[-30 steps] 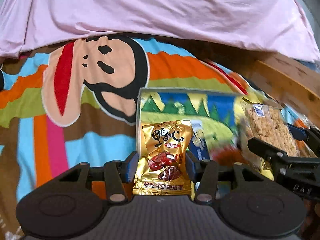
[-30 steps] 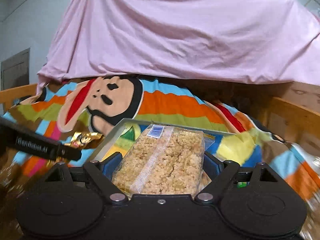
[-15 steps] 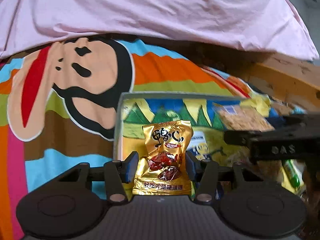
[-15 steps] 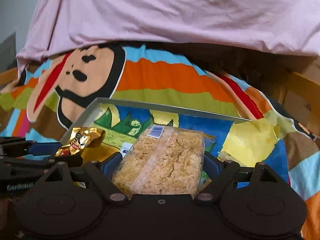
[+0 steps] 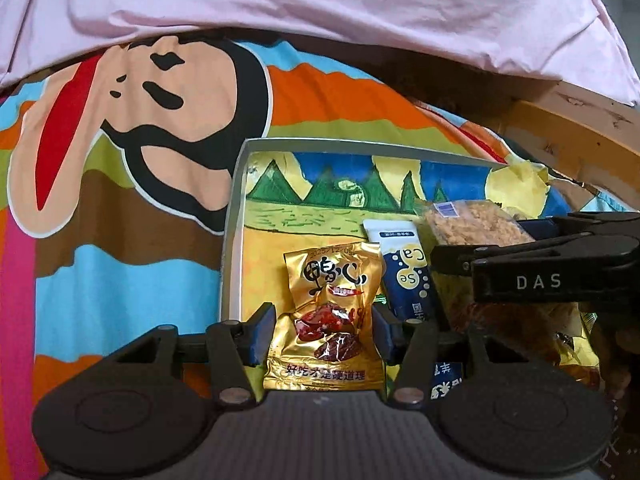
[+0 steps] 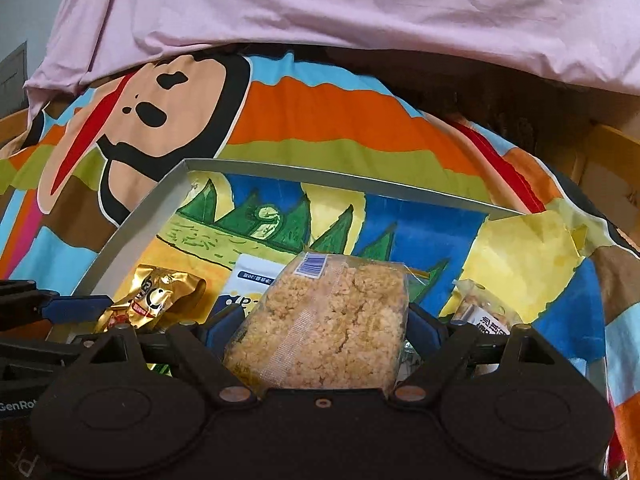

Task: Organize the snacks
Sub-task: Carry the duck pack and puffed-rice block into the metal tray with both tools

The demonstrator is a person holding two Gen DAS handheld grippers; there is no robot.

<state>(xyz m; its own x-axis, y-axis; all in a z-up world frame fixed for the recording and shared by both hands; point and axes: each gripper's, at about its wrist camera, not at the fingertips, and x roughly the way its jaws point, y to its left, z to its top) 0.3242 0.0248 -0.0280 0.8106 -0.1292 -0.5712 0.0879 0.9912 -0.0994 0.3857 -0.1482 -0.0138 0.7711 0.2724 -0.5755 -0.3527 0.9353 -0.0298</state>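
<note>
1. Left gripper (image 5: pixel 324 336): blue-padded fingers (image 5: pixel 262 334) clenched on a gold foil snack packet (image 5: pixel 326 316), printed with red meat pieces and Chinese characters. Packet stands upright between the pads, its top edge free, over the 7 o'clock corner of the tray.
2. Right gripper (image 6: pixel 320 332): fingers (image 6: pixel 424 330) clenched on a clear bag of crumbly rice-crisp cake (image 6: pixel 324 320), barcode label at its 12 o'clock end. Bag is held over the near middle of the tray.
3. Tray (image 5: pixel 236 216): shallow, grey-rimmed, floor printed with green trees, blue sky and yellow field. It lies on the bed, on a striped cartoon-monkey sheet (image 5: pixel 132 128).
4. In the tray, left wrist view: a navy and white sachet (image 5: pixel 404 276) marked "Se" and "Ca" lies just at 3 o'clock of the gold packet. The rice-crisp bag shows at 2 o'clock, with the right gripper's black body marked "DAS" across it.
5. Right wrist view: a small clear-wrapped snack (image 6: pixel 484 308) lies at 3 o'clock of the rice-crisp bag, on the tray floor. The gold packet sits at 9 o'clock, with the left gripper beside it.
6. Yellow paper (image 6: pixel 524 256) lies crumpled at the tray's 2 o'clock corner.
7. Pink cloth (image 6: pixel 340 8) drapes across 12 o'clock, over the sheet's far edge. Wooden bed frame (image 5: pixel 572 132) at 2 o'clock.
</note>
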